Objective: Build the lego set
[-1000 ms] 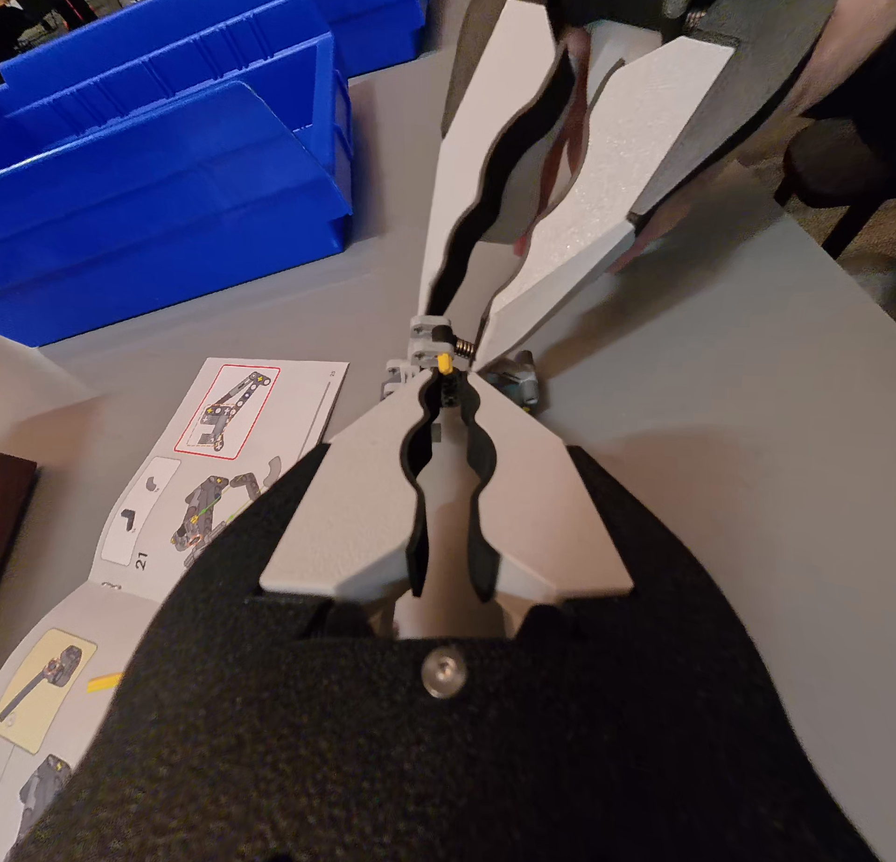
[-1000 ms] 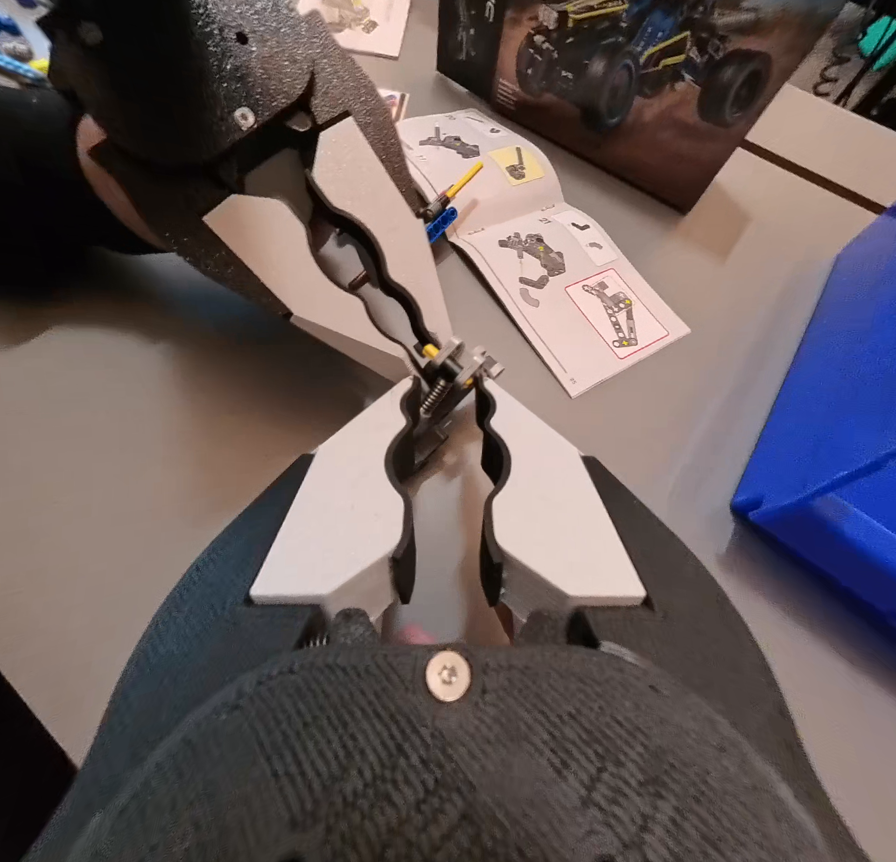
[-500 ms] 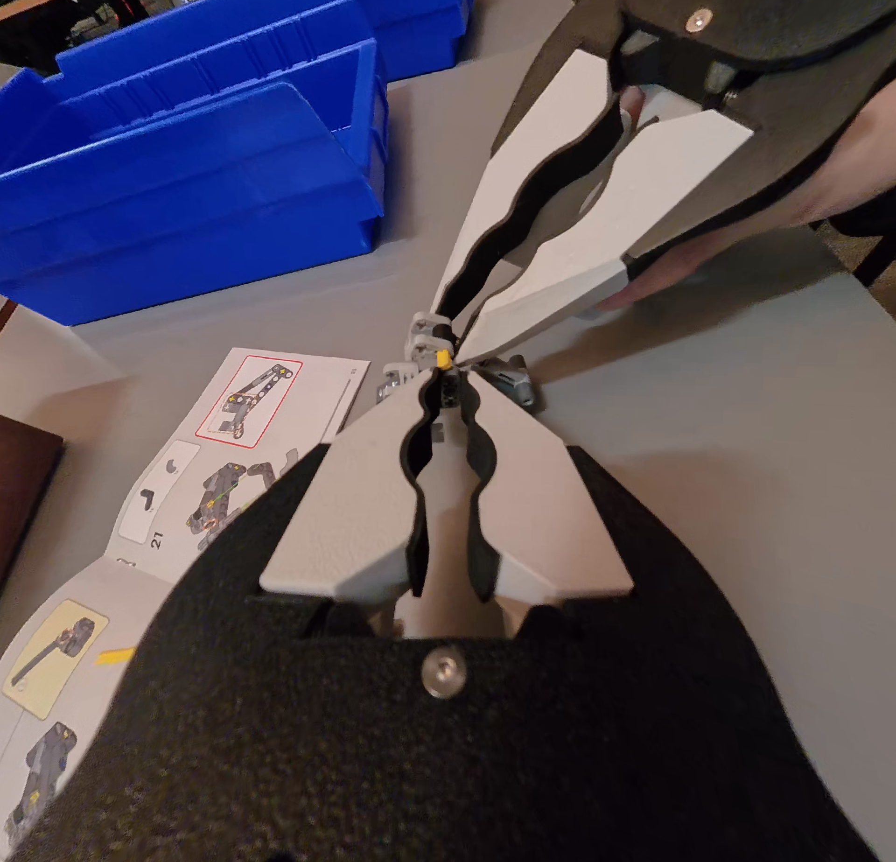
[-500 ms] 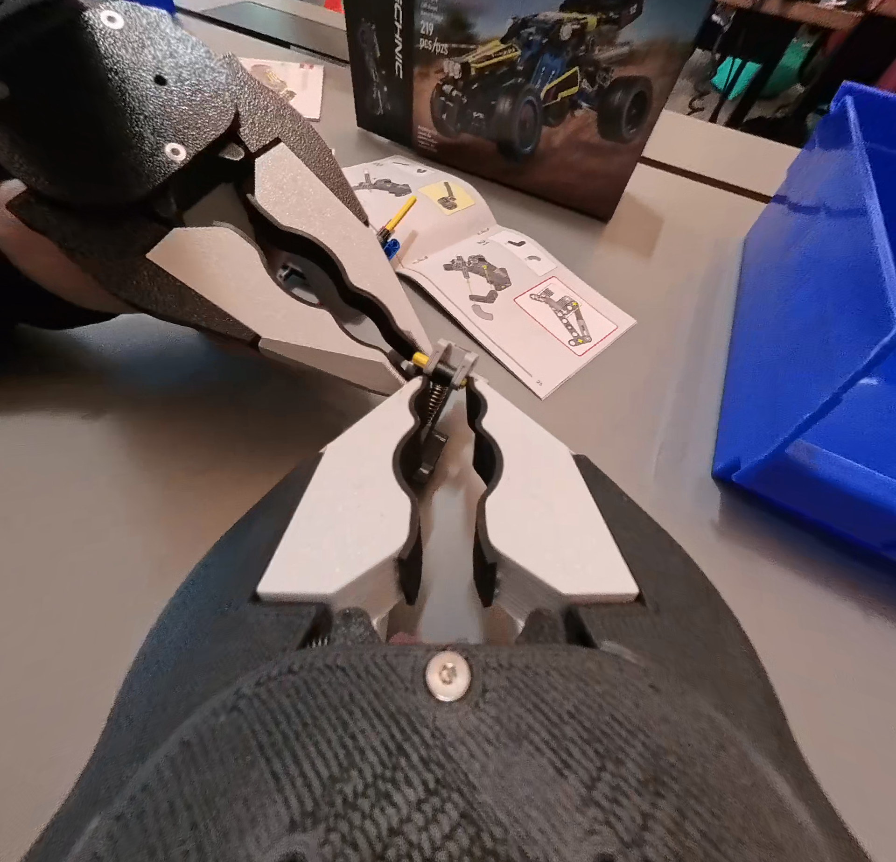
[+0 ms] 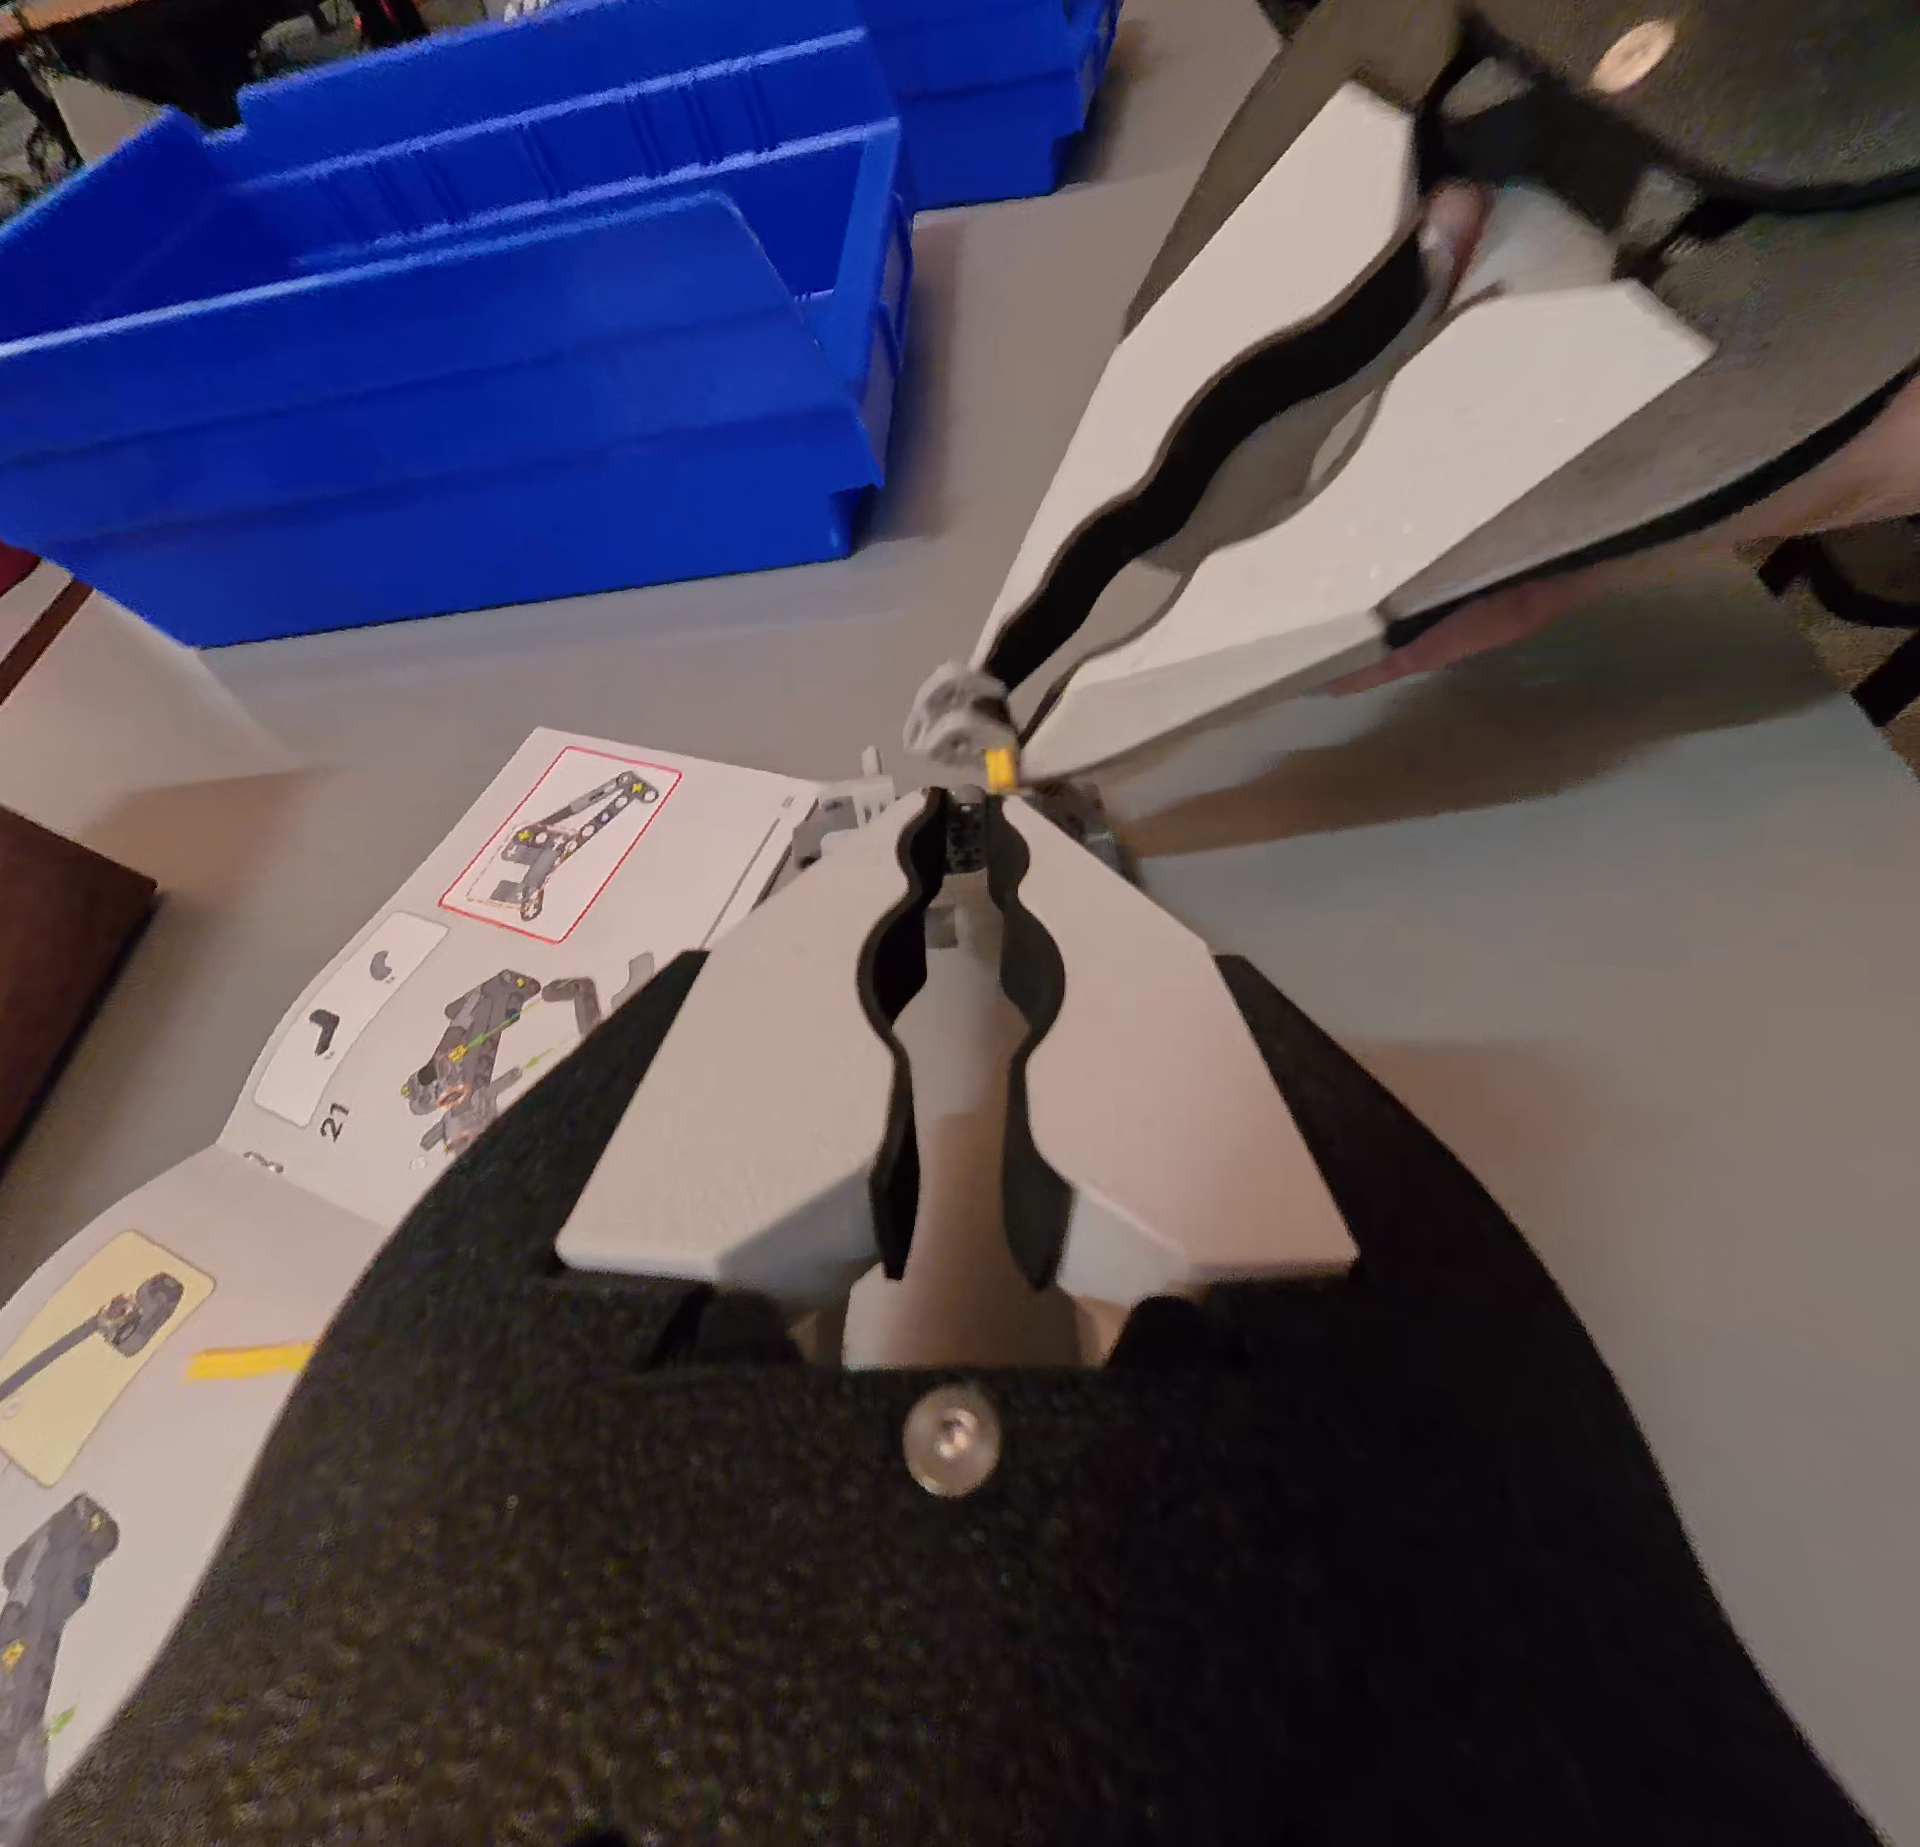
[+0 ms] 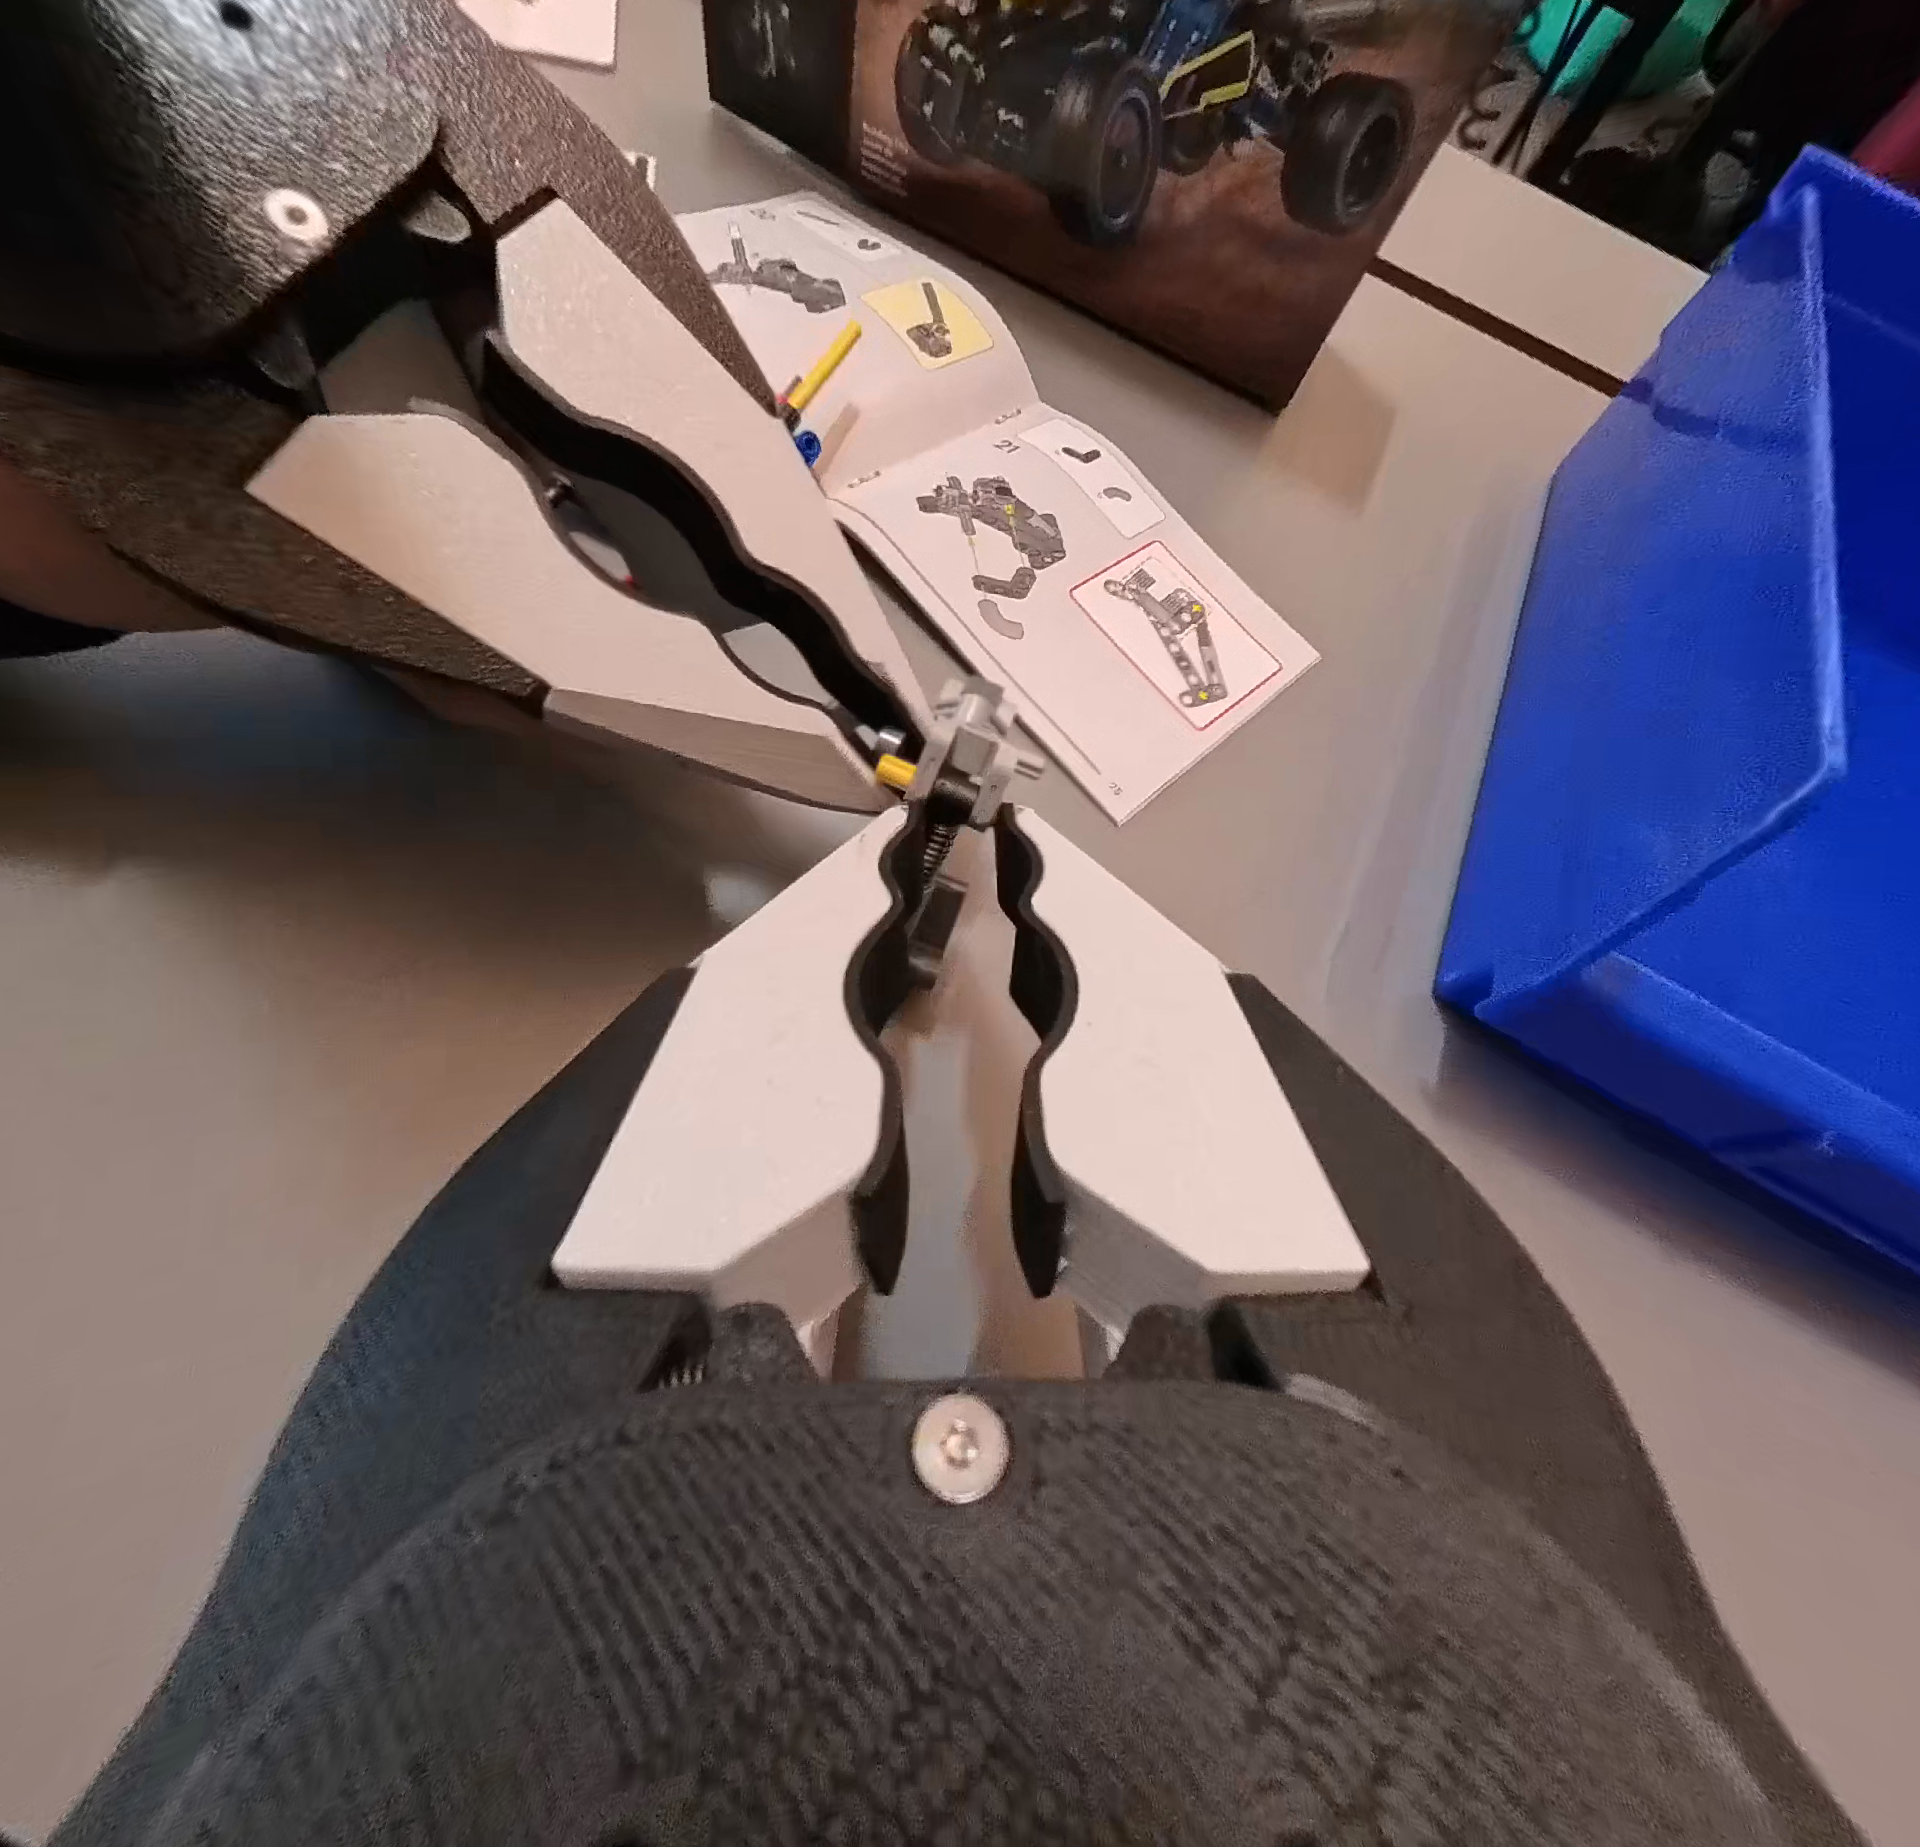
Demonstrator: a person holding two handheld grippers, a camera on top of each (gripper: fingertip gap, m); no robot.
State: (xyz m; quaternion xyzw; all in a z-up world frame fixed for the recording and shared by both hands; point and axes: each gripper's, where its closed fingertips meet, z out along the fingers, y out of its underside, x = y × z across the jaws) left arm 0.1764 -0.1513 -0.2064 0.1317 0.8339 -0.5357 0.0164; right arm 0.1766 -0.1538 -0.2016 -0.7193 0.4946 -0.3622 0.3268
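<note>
In the left wrist view my left gripper is shut on a small black lego piece. My right gripper reaches in from the upper right and meets it tip to tip, with a light grey connector and a yellow pin at the joint. In the right wrist view my right gripper is shut on a spring shock absorber topped by the grey connector. The yellow pin points at the tips of the left gripper. Both are held just above the grey table.
An open instruction booklet lies just left of the pieces, with a yellow axle and a blue pin on it. Blue bins stand behind. The lego box stands at the back. My left and right fingertips are right by each other.
The right gripper has swung from straight ahead to the upper right in the left wrist view. Both grippers stay shut, tip to tip, and the scene behind them has shifted.
</note>
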